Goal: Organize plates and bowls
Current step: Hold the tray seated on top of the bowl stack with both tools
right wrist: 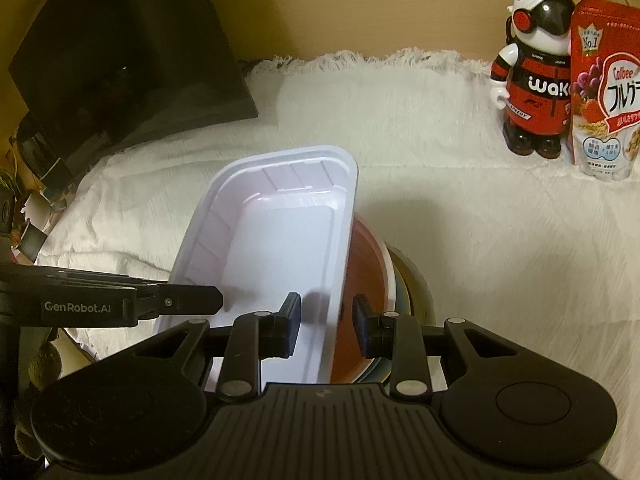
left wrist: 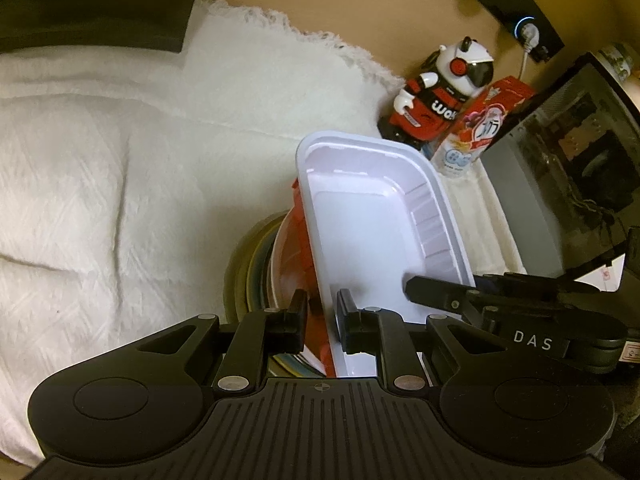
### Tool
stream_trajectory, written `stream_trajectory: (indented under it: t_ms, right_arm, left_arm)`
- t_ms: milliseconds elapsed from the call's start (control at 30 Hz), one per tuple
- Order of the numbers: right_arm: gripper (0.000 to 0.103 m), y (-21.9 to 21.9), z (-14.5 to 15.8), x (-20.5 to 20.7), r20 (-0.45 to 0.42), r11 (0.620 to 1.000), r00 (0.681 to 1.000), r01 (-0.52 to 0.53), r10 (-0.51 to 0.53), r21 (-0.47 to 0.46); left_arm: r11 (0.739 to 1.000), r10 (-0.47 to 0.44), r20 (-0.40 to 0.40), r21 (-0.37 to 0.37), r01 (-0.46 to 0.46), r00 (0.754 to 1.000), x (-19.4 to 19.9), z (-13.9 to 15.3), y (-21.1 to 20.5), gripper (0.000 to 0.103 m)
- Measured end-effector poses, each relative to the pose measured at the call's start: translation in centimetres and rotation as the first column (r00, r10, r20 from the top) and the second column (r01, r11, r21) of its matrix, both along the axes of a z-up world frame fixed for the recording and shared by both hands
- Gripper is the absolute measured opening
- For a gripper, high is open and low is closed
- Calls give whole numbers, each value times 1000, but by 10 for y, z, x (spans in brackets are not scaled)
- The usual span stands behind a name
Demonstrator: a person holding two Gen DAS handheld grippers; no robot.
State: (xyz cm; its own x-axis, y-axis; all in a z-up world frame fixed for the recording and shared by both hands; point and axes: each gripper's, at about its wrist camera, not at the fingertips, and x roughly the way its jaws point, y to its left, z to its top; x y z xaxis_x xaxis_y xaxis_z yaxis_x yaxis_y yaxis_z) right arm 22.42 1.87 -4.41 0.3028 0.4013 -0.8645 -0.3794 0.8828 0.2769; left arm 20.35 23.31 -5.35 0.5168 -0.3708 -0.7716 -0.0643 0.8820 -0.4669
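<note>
Your left gripper (left wrist: 322, 320) clamps the tray (left wrist: 372, 216) wall at 6 o'clock; your right gripper (right wrist: 326, 328) pinches the opposite wall. The tray sits tilted atop the stacked bowls (right wrist: 370, 264). It looks light, thin and flexible, so hold both rims gently.

**Words we can read**

We read "GenRobot.AI" on the left gripper (right wrist: 178, 302) and "DAS" on the right gripper (left wrist: 444, 292). The panda figure (right wrist: 534, 76) wears "wak" and "SPEEDY". The cereal bag (right wrist: 606, 88) shows "Calbee", "No.1" and Japanese lettering.
</note>
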Motion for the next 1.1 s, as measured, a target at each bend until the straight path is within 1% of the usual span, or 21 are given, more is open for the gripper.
stream_trajectory:
  t_ms: [167, 400, 500, 600, 767, 900, 1000, 1100]
  right_arm:
    - [29, 0, 0, 0, 2, 1000, 1000, 3, -3, -6]
    - [29, -4, 6, -3, 13, 1000, 1000, 13, -13, 1]
    - [29, -5, 8, -5, 20, 1000, 1000, 9, -9, 2]
    - [29, -7, 8, -6, 24, 1000, 1000, 14, -14, -1]
    - [25, -9, 5, -3, 12, 1000, 999, 29, -29, 2]
    - [25, -7, 4, -2, 16, 999, 999, 30, -29, -12]
    - [25, -4, 5, 0, 20, 999, 999, 28, -27, -16]
    - [25, 4, 10, 0, 47, 1000, 999, 14, -13, -25]
  left_arm:
    - [1000, -3, 0, -3, 3, 1000, 2, 1, 0, 17]
    - [1000, 13, 25, -13, -12, 1000, 1, 13, 7, 17]
    - [1000, 13, 23, -5, -13, 1000, 3, 16, 5, 17]
    - [1000, 6, 23, -13, -6, 1000, 8, 18, 4, 17]
    - [1000, 10, 31, -17, -9, 999, 11, 22, 4, 17]
    - [1000, 15, 37, -19, -14, 999, 11, 24, 6, 17]
    - [1000, 16, 41, -14, -15, 999, 15, 25, 6, 17]
    - [1000, 20, 45, 4, -20, 999, 19, 25, 4, 17]
